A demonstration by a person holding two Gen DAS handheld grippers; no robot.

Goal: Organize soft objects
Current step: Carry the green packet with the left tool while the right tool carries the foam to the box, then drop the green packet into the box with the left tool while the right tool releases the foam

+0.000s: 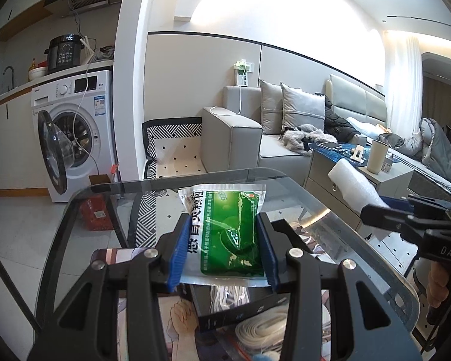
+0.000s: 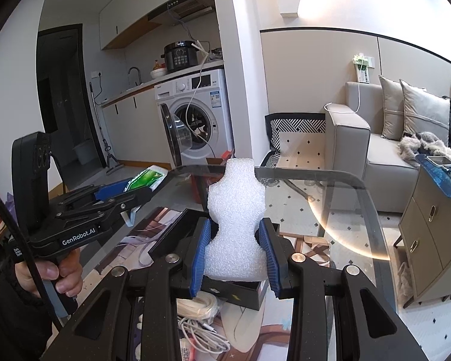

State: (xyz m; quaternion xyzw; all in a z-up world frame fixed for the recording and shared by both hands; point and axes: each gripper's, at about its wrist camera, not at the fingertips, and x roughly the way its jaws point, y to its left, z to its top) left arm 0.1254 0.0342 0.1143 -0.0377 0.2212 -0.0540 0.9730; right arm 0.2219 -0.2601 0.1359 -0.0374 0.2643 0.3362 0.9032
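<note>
Left gripper [image 1: 222, 249]: black hinged frame with ribbed blue pads, closed from both sides on the green packet, held up over the glass table.
Green packet [image 1: 225, 228]: flat, glossy foil sachet, green printed face with a white band of dark characters and silvery sealed edges; its far half sticks out past the pads, and in the right wrist view it shows as a green and white corner [image 2: 144, 179] poking from the left gripper [image 2: 126, 188].
Right gripper [image 2: 234, 252]: same black frame and blue ribbed pads, clamped on the waist of the foam piece; seen from the left wrist camera it [image 1: 372, 207] reaches in from the right.
Foam piece [image 2: 236, 216]: white, pebbly, soft-looking foam sheet cut in a wavy outline, pinched narrow between the pads and standing upright above them; from the left it appears as a pale rolled slab [image 1: 353, 185].
Glass table [image 2: 339, 207]: clear top with rounded corners and dark edge, floor tiles visible through it.
Black box [image 2: 240, 293]: open, matte, rectangular, lying just below the right gripper's pads.
White cables [image 2: 204, 328]: loose coils and a flat folded strap beside the box.
Left hand [image 2: 57, 273]: fingers wrapped round the grip handle.
</note>
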